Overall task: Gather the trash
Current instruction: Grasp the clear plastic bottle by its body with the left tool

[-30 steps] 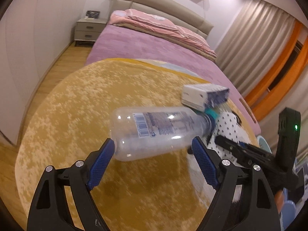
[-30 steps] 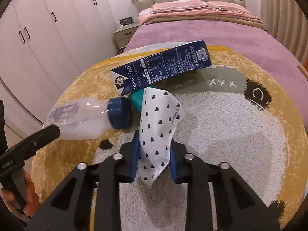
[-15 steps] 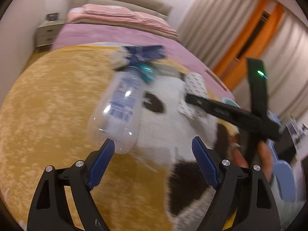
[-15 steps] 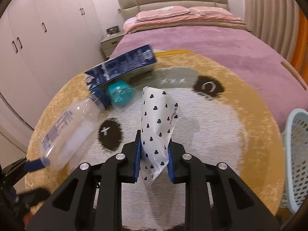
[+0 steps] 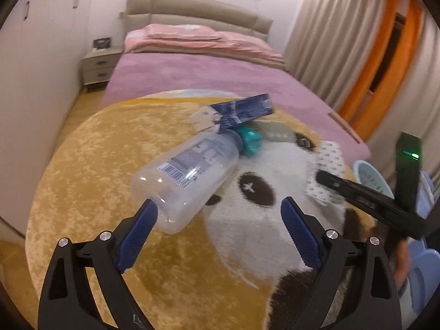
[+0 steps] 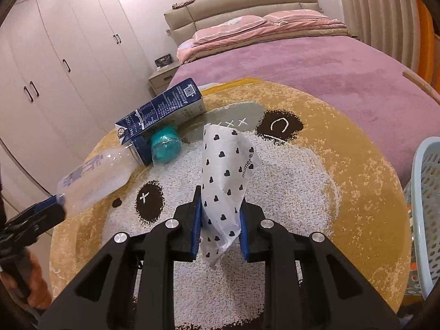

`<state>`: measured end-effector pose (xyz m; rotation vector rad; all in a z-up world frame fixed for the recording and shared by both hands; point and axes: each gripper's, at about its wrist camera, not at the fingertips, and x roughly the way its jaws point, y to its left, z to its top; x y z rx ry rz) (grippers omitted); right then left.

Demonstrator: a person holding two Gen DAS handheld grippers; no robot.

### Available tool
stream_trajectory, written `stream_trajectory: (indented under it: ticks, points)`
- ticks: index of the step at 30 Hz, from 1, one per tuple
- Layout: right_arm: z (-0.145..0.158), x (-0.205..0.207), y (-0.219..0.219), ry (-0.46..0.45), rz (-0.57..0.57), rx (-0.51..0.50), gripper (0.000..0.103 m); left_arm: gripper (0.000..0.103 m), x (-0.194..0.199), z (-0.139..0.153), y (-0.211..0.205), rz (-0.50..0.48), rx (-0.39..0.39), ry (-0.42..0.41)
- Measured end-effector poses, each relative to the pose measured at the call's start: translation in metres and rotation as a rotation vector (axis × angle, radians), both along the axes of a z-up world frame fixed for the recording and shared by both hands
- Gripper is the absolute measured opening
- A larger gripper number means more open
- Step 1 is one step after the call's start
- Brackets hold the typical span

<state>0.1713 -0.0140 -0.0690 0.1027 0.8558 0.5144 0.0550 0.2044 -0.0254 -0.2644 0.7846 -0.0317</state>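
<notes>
A clear plastic bottle (image 5: 189,176) with a blue cap tilts away from my left gripper (image 5: 218,203). Its jaws are opening. The bottle's base touches only the left pad (image 5: 137,236); the right pad stands apart from it. In the right wrist view the bottle (image 6: 93,178) slants over the rug's left side. My right gripper (image 6: 221,200) is shut on a white packet with black hearts (image 6: 225,165), held upright. A blue milk carton (image 6: 162,112) and a teal cup-like thing (image 6: 165,145) lie on the rug behind the bottle's cap.
A round yellow rug with a panda face (image 6: 343,165) covers the floor. A pale blue mesh basket (image 6: 426,206) stands at its right edge. Behind the rug is a bed with a purple cover (image 6: 330,63). White wardrobes (image 6: 55,68) line the left wall.
The bottle lay crosswise between both left pads; now the jaws are wider and it touches only the left pad, pointing away. Both views swung right, and the basket came into view.
</notes>
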Motion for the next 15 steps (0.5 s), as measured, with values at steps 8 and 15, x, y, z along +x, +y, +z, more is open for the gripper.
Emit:
stream_trajectory:
  ticks: [8, 15]
  points:
    - [-0.001, -0.001, -0.005, 0.0, -0.003, 0.016, 0.02, 0.088, -0.012, -0.001, -0.021, -0.261, -0.156, 0.037]
    - [0.0, -0.003, -0.008, -0.001, -0.009, 0.023, 0.02, 0.09, -0.024, 0.017, -0.032, -0.292, -0.097, -0.032]
